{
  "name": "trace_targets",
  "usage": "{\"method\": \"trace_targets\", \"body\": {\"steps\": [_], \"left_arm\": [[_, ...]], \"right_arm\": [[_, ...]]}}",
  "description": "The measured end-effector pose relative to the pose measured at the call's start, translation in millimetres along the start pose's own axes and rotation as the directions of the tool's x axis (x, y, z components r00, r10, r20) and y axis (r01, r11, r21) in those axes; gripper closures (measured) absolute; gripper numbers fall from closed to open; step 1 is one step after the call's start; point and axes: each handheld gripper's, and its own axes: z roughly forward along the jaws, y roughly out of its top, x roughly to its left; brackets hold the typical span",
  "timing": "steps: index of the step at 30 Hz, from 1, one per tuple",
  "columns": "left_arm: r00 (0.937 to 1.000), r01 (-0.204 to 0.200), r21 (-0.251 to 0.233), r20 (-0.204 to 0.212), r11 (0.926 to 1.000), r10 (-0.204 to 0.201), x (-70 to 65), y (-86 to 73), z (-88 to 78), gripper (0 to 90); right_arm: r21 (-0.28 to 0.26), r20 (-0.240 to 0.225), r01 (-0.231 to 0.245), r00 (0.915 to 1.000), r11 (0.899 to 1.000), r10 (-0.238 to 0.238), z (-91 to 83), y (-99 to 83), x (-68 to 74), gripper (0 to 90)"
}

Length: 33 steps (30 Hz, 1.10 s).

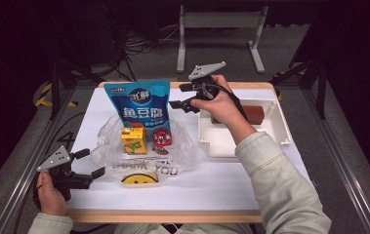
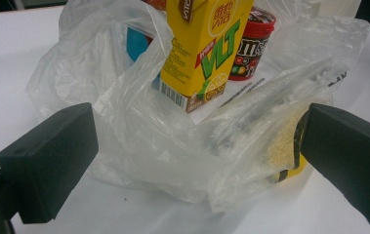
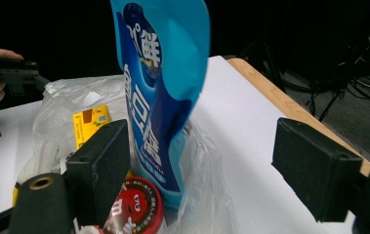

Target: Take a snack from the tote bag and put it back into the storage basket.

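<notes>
Blue pouch [image 1: 143, 106] upright at the far edge of the clear plastic bag [image 1: 182, 146] on the white worktop [image 1: 221, 180], with yellow drink carton [image 1: 134, 140] and red candy tub [image 1: 161, 138] just before it. Right gripper [image 1: 180, 96] just beside the pouch, jaws apart, empty. Left gripper [image 1: 89, 163] at the bag's near-left corner, jaws wide around crumpled plastic, not clamped.

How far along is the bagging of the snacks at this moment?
Already in place: the blue pouch, the yellow drink carton and the red candy tub stand on the clear plastic bag. In hand: nothing; the right tongs are open beside the pouch, and the left tongs are open at the bag's near edge. Left: the brown block lies in the white tray.
</notes>
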Motion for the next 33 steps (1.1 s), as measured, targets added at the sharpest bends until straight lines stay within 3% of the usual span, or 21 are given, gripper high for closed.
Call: {"method": "trace_targets", "body": {"steps": [8, 22, 29, 33], "left_arm": [[1.0000, 0.001, -0.008, 0.004, 1.0000, -0.001, 1.3, 0.2, 0.7, 1.2], [0.9999, 0.001, -0.012, 0.013, 0.9999, -0.001, 2.9, 0.5, 1.4, 1.3], [0.9999, -0.003, -0.010, 0.017, 0.9999, 0.003, 2.8, 0.6, 2.1, 1.3], [0.9999, 0.000, -0.007, 0.016, 1.0000, 0.000, 3.0, 0.6, 2.2, 1.3]], "right_arm": [[0.001, -0.030, 0.009, 0.9995, 1.000, -0.009, 23.4, 3.5, 2.7, 22.1], [-0.051, -0.064, 0.022, 0.9976, 0.998, -0.025, 64.0, 1.3, 8.5, 22.1], [-0.050, -0.059, 0.049, 0.9969, 0.998, -0.052, 76.0, -0.1, 11.5, 22.7], [-0.067, -0.050, 0.057, 0.9969, 0.996, -0.060, 79.0, -0.4, 11.0, 27.9]]}}
